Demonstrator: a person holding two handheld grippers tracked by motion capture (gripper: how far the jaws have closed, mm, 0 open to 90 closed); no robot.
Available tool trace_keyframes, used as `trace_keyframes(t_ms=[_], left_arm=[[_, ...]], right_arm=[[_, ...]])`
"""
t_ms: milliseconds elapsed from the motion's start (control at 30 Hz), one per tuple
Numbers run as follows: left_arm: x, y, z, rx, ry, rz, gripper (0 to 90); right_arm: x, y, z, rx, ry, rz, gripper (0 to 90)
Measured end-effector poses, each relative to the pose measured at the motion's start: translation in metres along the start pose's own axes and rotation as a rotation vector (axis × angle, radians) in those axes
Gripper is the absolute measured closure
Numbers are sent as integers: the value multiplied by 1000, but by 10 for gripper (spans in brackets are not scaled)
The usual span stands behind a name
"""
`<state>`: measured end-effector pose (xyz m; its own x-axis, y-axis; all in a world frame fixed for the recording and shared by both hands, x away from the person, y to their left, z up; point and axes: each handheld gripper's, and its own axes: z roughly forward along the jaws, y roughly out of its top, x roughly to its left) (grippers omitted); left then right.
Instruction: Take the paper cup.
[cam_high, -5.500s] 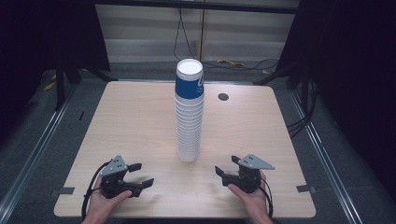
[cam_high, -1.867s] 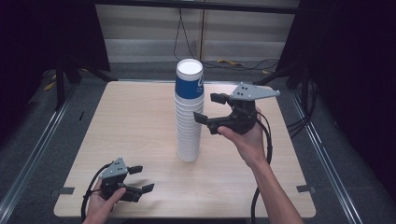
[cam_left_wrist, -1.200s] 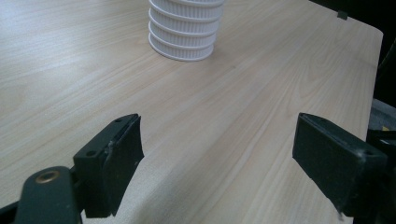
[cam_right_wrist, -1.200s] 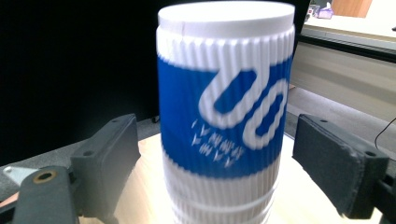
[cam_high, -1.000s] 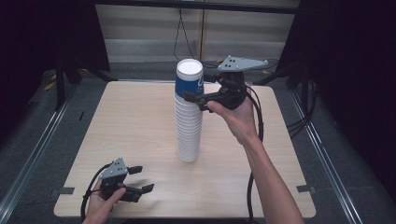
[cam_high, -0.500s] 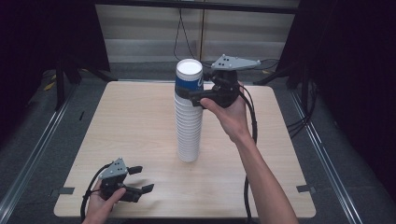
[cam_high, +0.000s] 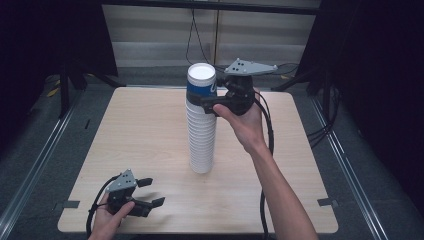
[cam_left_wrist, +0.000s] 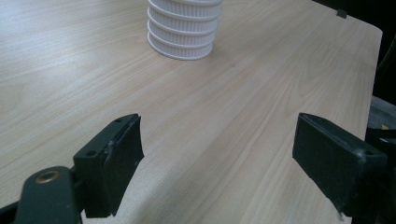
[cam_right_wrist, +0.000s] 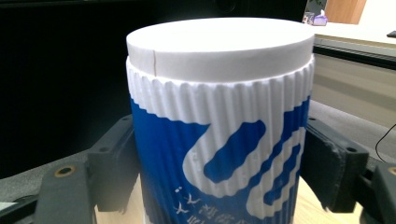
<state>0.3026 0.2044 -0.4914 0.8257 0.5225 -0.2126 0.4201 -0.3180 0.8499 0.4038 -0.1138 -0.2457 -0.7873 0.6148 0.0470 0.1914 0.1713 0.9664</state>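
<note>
A tall stack of upturned white ribbed paper cups (cam_high: 201, 145) stands mid-table; its base shows in the left gripper view (cam_left_wrist: 184, 32). The top cup (cam_high: 201, 82) (cam_right_wrist: 219, 116) carries a blue print. My right gripper (cam_high: 203, 101) (cam_right_wrist: 219, 163) is raised to that top cup, open, one jaw close on each side of it; whether they touch it is unclear. My left gripper (cam_high: 147, 193) (cam_left_wrist: 217, 154) rests open near the front left corner of the table, nothing between its jaws.
The light wooden table (cam_high: 140, 130) has bare room left and right of the stack. Metal rails (cam_high: 35, 170) run along the floor on both sides. Black cables (cam_high: 192, 35) hang at the back, and the right gripper's cable trails along the forearm.
My right gripper rose from the table's front right edge, swung up and left to the top of the stack, and now has the top cup between its jaws. The left gripper stayed put.
</note>
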Motion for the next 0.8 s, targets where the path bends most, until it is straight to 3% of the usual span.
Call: trace_keyframes(t_ms=[800], left_arm=[[0, 0, 0, 4, 0, 3, 158]], right_arm=[[1, 8, -5, -72, 1, -9, 220]])
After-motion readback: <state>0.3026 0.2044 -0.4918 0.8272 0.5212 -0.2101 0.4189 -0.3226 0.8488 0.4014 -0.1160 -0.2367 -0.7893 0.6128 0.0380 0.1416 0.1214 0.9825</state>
